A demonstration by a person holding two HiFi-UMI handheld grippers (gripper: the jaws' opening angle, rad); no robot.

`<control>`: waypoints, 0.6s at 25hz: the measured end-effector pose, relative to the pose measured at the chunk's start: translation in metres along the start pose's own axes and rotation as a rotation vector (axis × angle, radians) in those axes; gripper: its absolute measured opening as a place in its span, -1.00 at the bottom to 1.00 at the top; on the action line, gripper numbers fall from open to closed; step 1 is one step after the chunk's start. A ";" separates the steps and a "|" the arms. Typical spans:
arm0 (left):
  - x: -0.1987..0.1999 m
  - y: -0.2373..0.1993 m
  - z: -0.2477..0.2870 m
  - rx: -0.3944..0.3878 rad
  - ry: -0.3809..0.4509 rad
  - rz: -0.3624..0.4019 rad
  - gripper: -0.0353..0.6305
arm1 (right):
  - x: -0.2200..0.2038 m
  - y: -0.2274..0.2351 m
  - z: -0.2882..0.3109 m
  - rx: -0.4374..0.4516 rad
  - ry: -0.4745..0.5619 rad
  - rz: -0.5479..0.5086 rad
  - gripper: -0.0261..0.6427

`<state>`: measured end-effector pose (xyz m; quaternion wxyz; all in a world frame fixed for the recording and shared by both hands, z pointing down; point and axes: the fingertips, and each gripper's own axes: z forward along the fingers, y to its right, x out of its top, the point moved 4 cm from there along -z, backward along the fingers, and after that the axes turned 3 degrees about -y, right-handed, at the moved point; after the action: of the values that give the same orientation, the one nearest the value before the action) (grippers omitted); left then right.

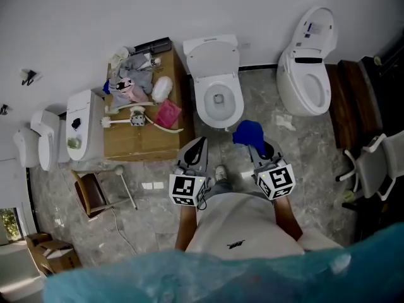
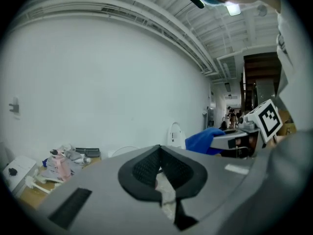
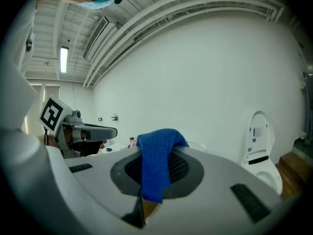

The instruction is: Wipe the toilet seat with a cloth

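One blue cloth (image 1: 247,133) is held clamped in the right tongs (image 1: 259,149), draped over their tips. The toilet seat (image 1: 202,103) lies just beyond, far and left, its long axis running near to far. The left tongs (image 1: 198,146) are closed, empty, equally near.

We see a blue cloth (image 1: 247,132) and a white toilet (image 1: 202,101). The floor (image 1: 158,210) is mottled grey.
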<state>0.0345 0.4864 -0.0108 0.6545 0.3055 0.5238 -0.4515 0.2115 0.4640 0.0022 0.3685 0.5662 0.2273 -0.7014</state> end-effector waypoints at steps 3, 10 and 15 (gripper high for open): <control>0.005 -0.026 0.013 -0.018 -0.001 0.002 -0.87 | 0.009 -0.002 0.026 -0.013 0.005 -0.011 -0.86; 0.017 -0.068 0.046 -0.065 0.017 0.018 -0.87 | 0.022 0.000 0.074 -0.058 0.023 -0.052 -0.86; 0.023 -0.086 0.065 -0.071 0.022 0.027 -0.87 | 0.031 0.007 0.095 -0.066 0.021 -0.084 -0.86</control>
<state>-0.0166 0.3888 -0.0100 0.6651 0.2940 0.5427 -0.4204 0.1545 0.3820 -0.0031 0.3549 0.5510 0.2779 -0.7023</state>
